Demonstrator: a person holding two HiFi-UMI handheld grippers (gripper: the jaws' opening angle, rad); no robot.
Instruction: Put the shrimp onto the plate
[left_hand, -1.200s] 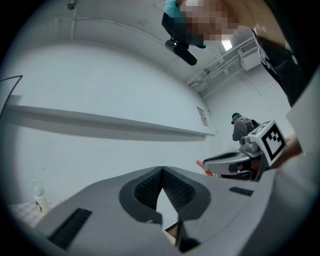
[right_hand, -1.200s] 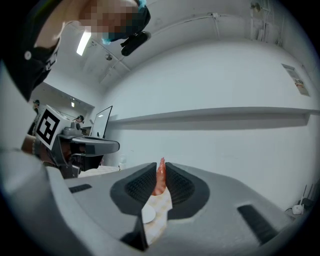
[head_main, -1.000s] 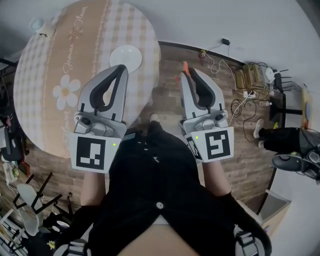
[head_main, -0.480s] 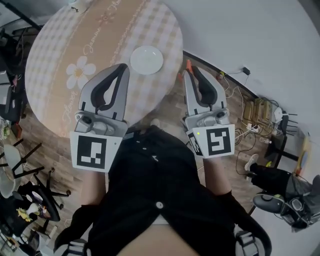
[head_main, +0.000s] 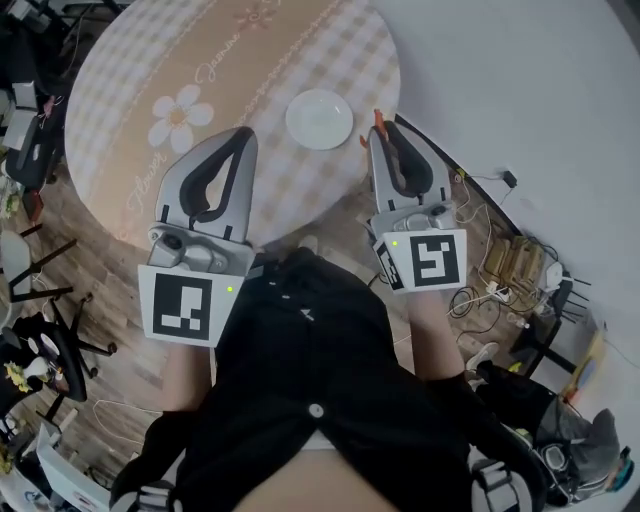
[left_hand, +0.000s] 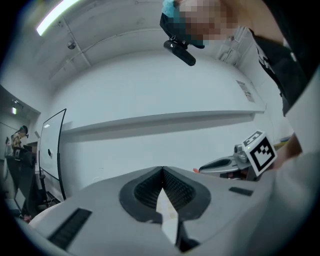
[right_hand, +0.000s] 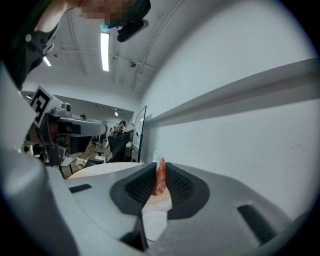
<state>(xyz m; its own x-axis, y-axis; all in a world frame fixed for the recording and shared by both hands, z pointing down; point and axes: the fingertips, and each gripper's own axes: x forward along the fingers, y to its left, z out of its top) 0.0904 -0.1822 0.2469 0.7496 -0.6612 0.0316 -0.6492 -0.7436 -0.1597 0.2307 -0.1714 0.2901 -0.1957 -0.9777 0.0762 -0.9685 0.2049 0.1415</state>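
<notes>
While the right gripper (head_main: 378, 138) is pinching the orange shrimp (right_hand: 160, 176) between its jaws at the edge of the round table (head_main: 200, 110), the white plate (head_main: 319, 119) is sitting just beside it at nine o'clock; the left gripper (head_main: 243, 137) is hovering, jaws pressed together on nothing.

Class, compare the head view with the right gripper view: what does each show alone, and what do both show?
Head view only: the person's black top and loose cables. Right gripper view only: ceiling lights, and the shrimp seen pinched between the fingers of the right gripper. Both: the right gripper, the shrimp's orange tip and the table.
</notes>
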